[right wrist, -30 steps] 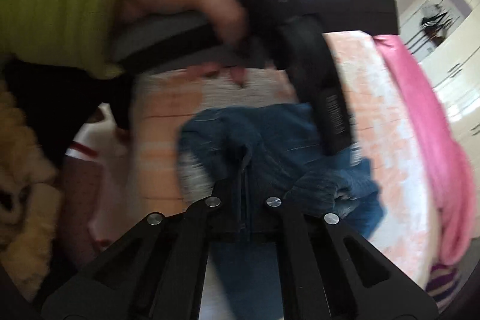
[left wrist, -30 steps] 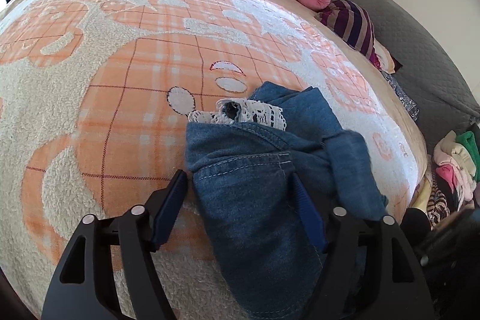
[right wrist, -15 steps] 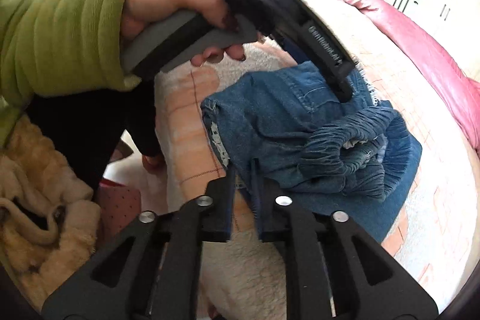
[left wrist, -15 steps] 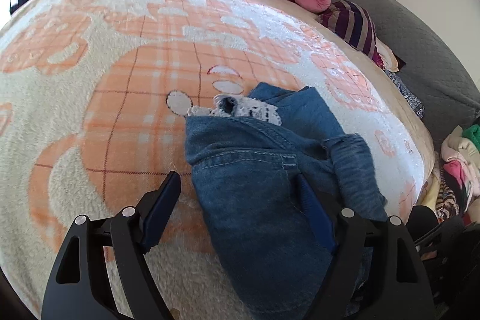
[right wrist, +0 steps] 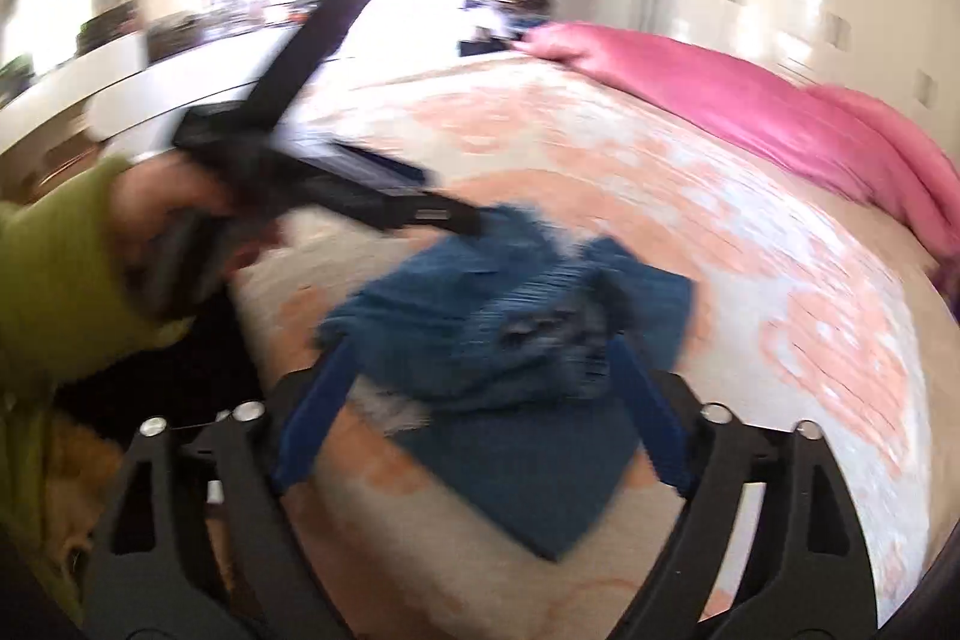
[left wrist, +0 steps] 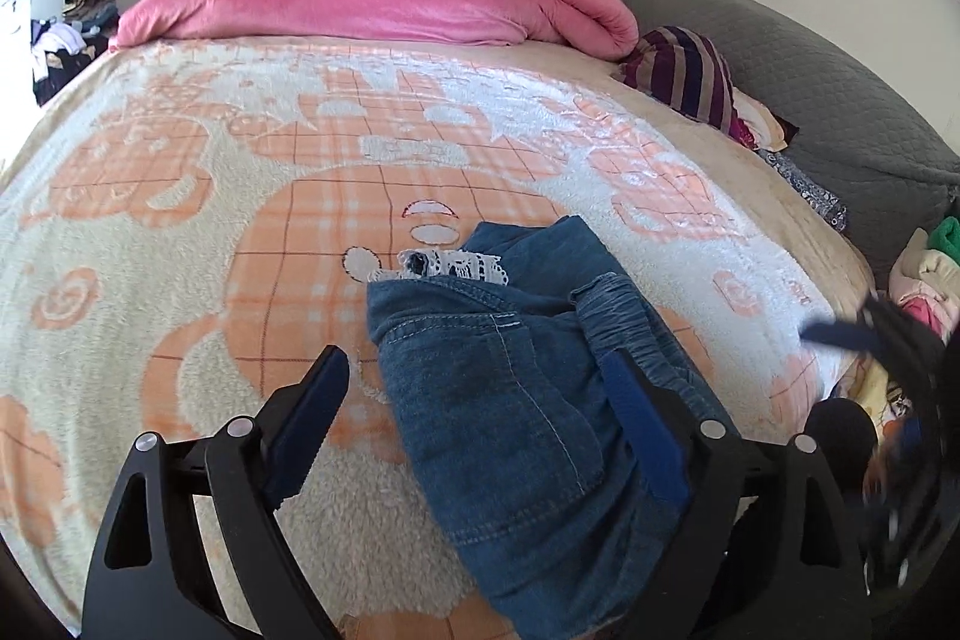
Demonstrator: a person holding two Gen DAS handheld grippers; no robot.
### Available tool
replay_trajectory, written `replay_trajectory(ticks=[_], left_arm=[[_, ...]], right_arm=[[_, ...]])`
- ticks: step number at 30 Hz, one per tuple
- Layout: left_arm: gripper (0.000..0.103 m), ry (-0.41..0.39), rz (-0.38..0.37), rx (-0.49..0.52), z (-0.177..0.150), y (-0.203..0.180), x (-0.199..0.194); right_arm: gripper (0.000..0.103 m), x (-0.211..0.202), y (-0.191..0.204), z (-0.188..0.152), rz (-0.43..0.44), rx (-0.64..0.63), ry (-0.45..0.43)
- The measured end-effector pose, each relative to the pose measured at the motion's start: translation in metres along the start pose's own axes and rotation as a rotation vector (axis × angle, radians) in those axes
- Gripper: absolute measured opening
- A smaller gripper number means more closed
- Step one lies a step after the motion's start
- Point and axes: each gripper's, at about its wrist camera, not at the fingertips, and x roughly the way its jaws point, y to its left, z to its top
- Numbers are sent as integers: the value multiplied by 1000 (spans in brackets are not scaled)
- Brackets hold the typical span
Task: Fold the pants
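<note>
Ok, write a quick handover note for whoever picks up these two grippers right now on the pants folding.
Left gripper: open, nothing held; its jaws have just been opening wider, above the near end of the pants.
Right gripper: open, nothing held; its jaws have just been opening, clear of the cloth.
Pants: blue denim, lying in a folded bundle on the blanket near the bed's edge, white lace trim showing at the far end.
Done: pants look folded and set down, both grippers off them.
Left: possibly tidy the bunched elastic waistband; the right wrist view is blurred, so check the fold before moving on.

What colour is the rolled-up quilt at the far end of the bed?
Pink quilt, clearest in the left wrist view.
</note>
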Motion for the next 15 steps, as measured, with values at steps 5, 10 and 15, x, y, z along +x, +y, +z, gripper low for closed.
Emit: replay_trajectory(ticks=[5,10,15], left_arm=[[86,18,10,-18,-8,2,1],[86,61,14,-52,-19,8,18],[86,87,3,-82,-25,13,33]], right_arm=[[89,21,-44,-8,-12,220,58],[89,59,-82,-26,36,427,130],[79,92,-91,-35,86,475,208]])
